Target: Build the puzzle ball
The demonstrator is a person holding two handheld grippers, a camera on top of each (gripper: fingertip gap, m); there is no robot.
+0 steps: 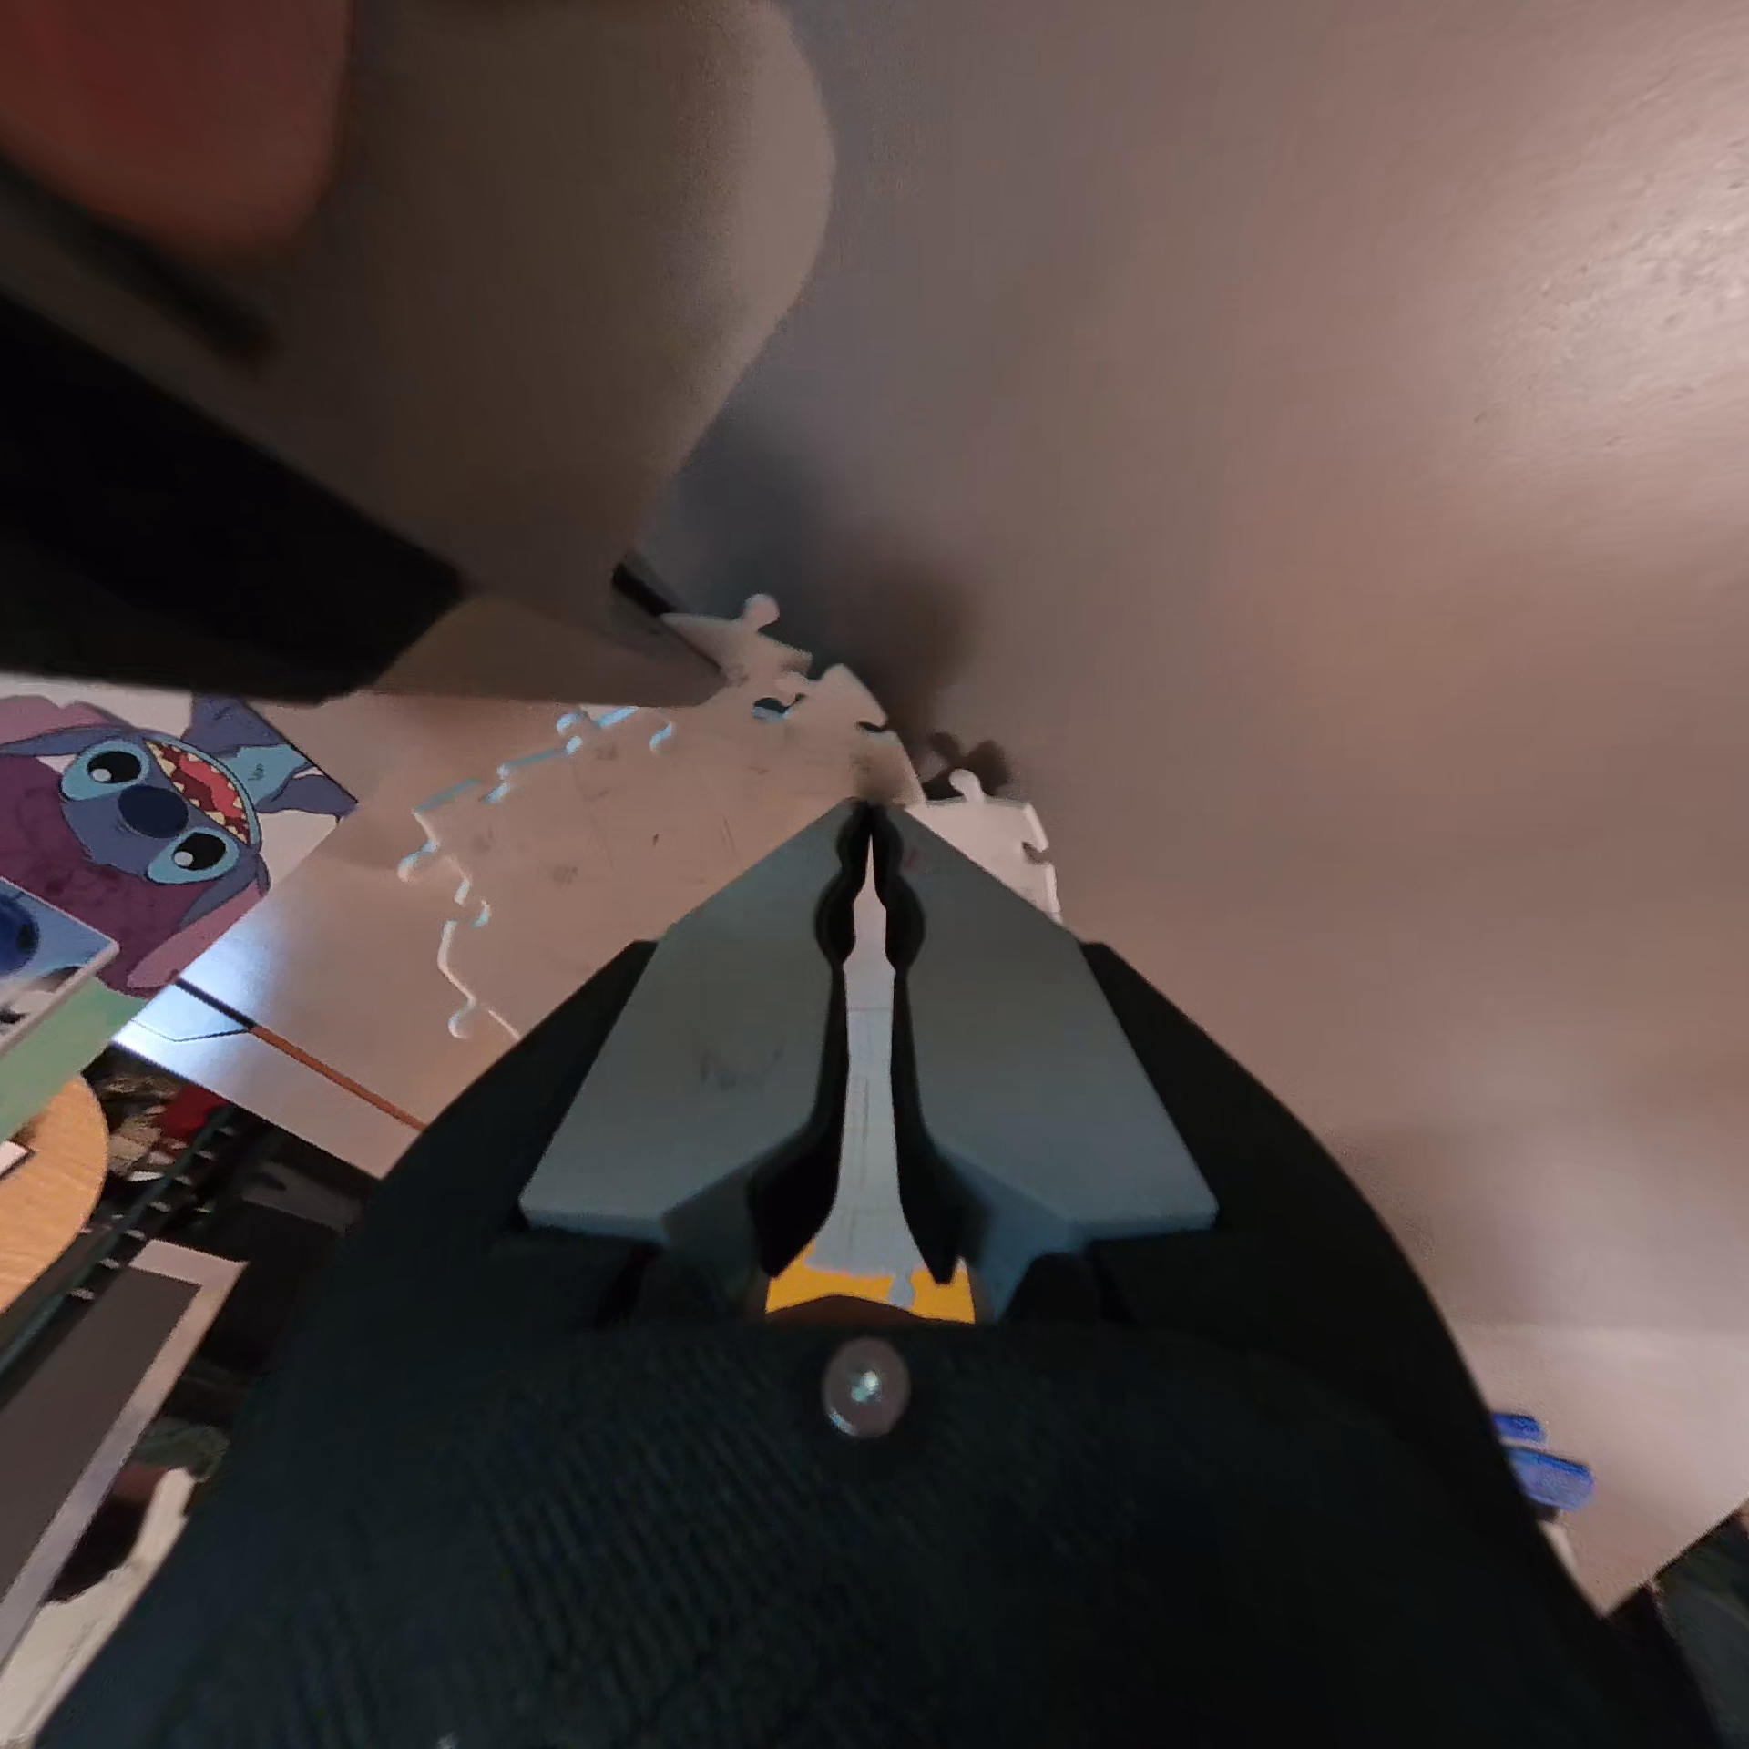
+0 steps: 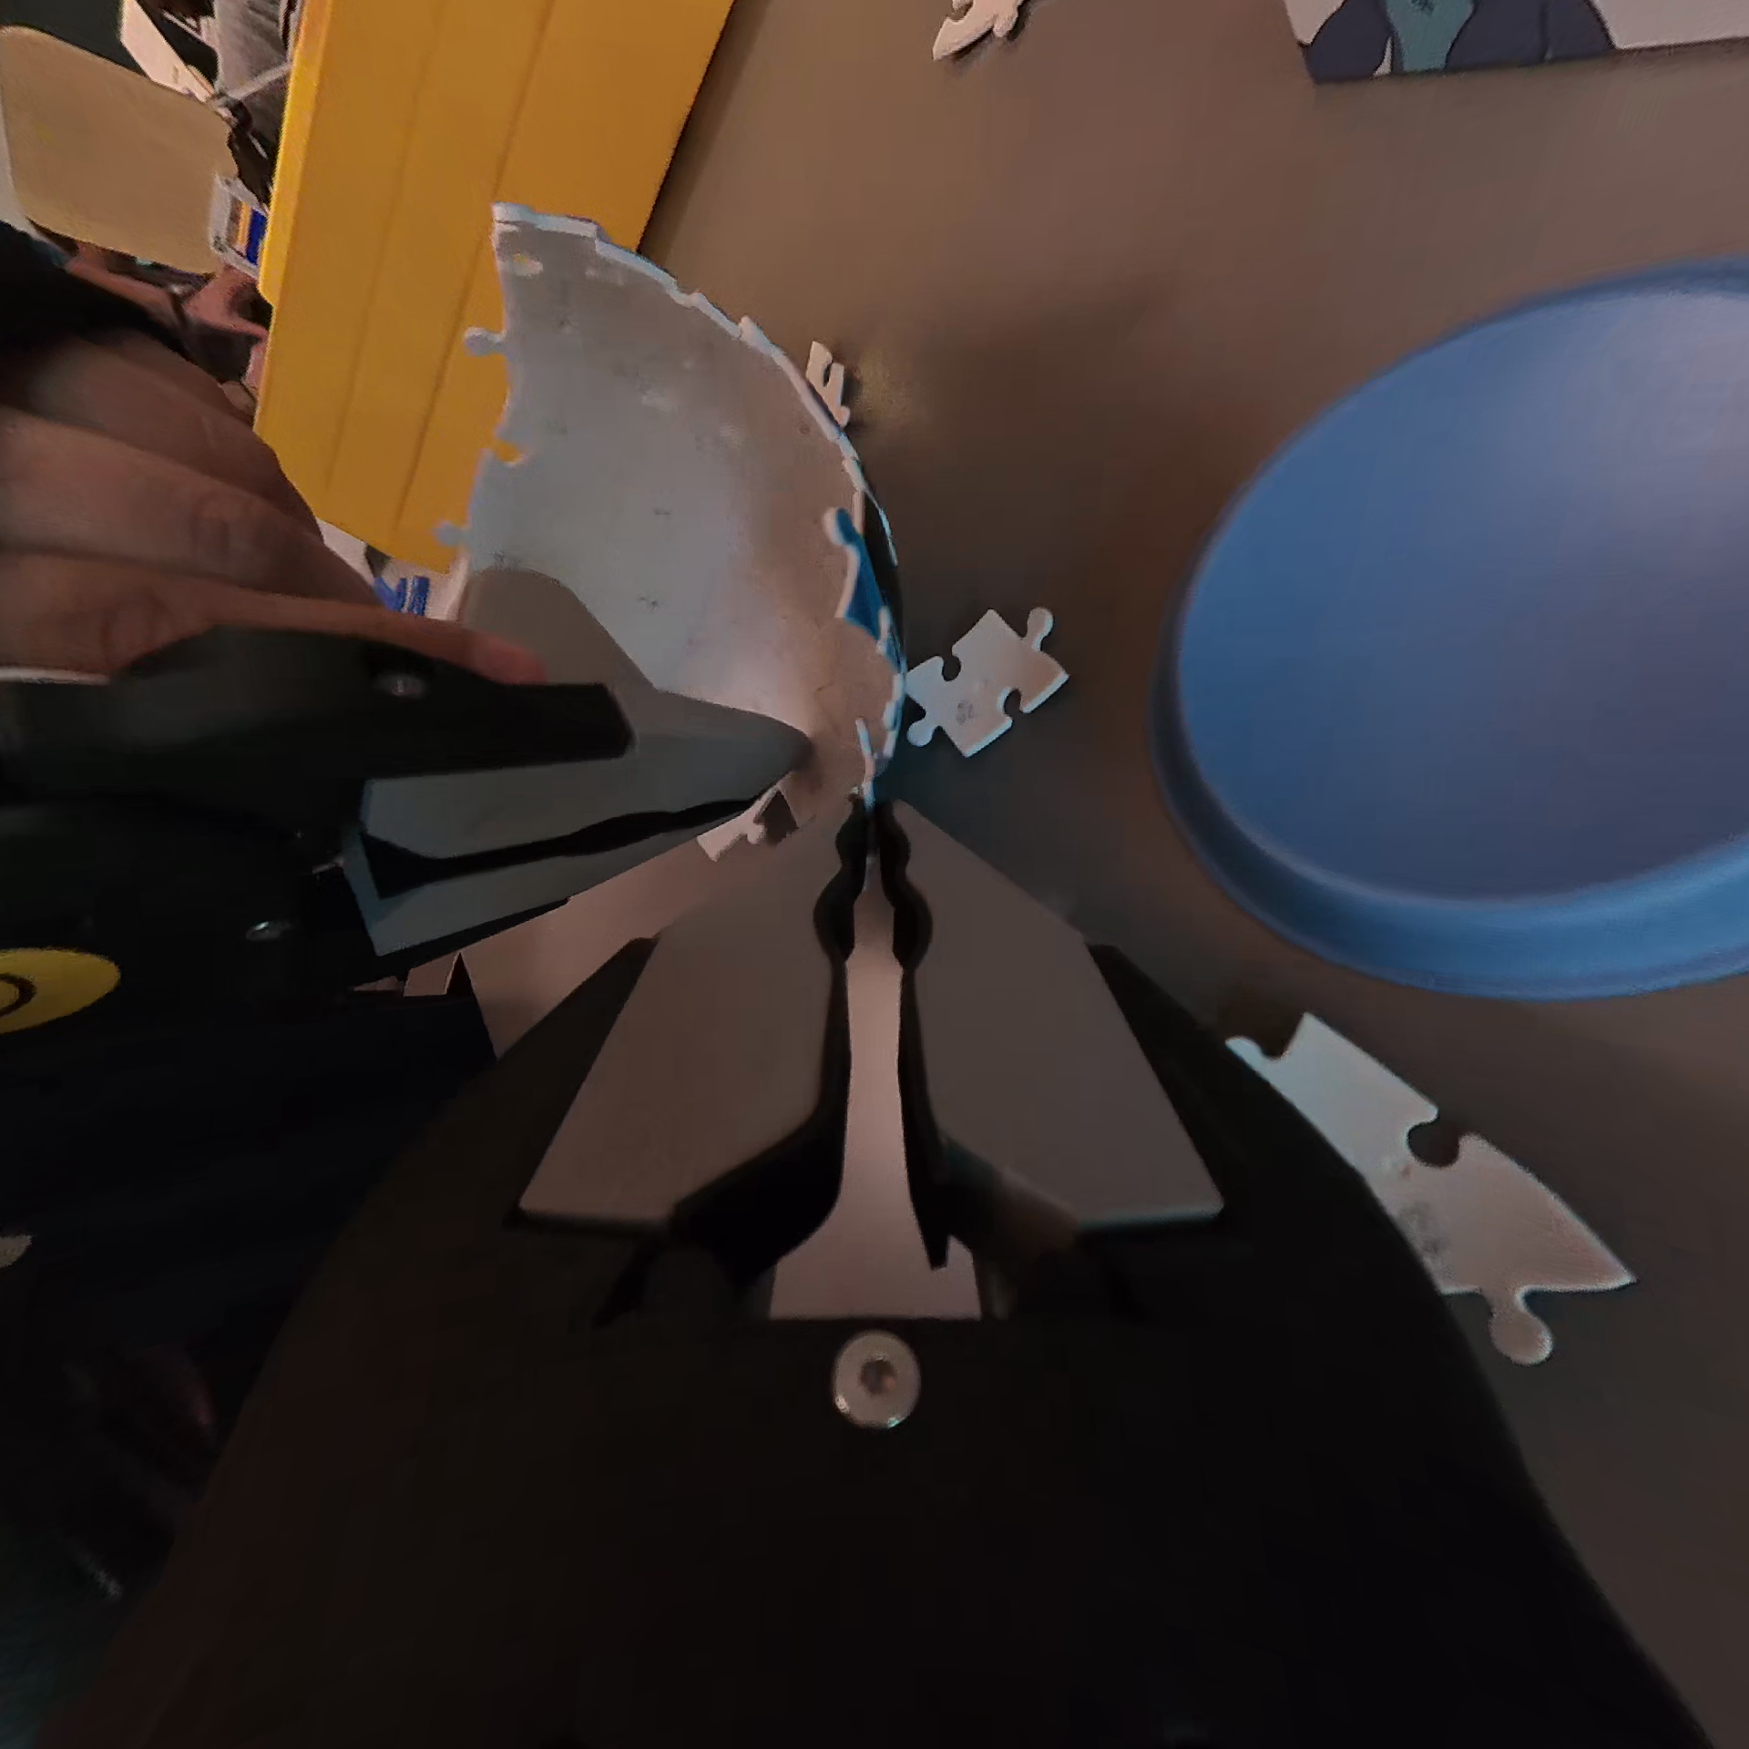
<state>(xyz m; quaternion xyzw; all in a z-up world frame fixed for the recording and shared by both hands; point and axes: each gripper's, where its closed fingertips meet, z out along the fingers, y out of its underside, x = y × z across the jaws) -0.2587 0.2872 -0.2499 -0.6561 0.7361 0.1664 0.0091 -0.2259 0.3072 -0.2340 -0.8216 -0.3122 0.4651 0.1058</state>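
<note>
I am holding the puzzle ball (image 2: 681, 530) as a half-built curved shell, lifted above the dark table (image 2: 1088, 284), its white inner face toward the right wrist camera and a blue printed outer face just showing along the edge. Both claws are meeting at its lower rim: the right gripper (image 2: 869, 814) is pinched together on the shell's edge, and the left gripper (image 2: 786, 757), coming in from the side, is clamped on the same rim just beside it (its own view confirms the tips closed on white interlocked pieces (image 1: 866, 804)).

To do this well, I am judging that I should keep both grips steady and avoid twisting, since the joints between tabs look thin and likely to pop apart.

A loose piece (image 2: 984, 681) is lying near the shell's rim, a curved strip (image 2: 1429, 1192) nearer my right claw, and a blue dish (image 2: 1476, 625) well apart. The picture card (image 1: 161, 814) is sitting off to the left.
</note>
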